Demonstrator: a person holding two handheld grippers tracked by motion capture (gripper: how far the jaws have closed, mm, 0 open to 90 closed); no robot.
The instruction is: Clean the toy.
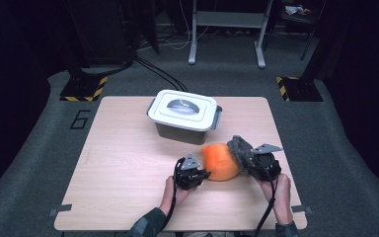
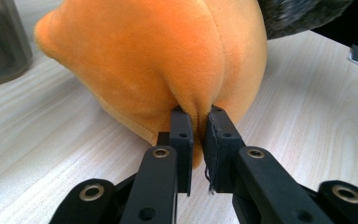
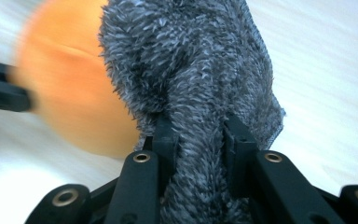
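The left gripper (image 2: 196, 112) pinches a fold of the soft orange plush toy (image 1: 220, 161), jaws nearly pressed together. The right gripper (image 3: 198, 126) clamps the toy's fluffy grey furry part (image 3: 191, 70). The toy is between both grippers, near the front right of the light wooden table (image 1: 123, 163), just before the grey plastic box with white lid (image 1: 183, 115). The table's left half has free room

The table (image 1: 128, 163) is evenly lit while the room's edges fall dark; the right gripper view's left side is motion-blurred.
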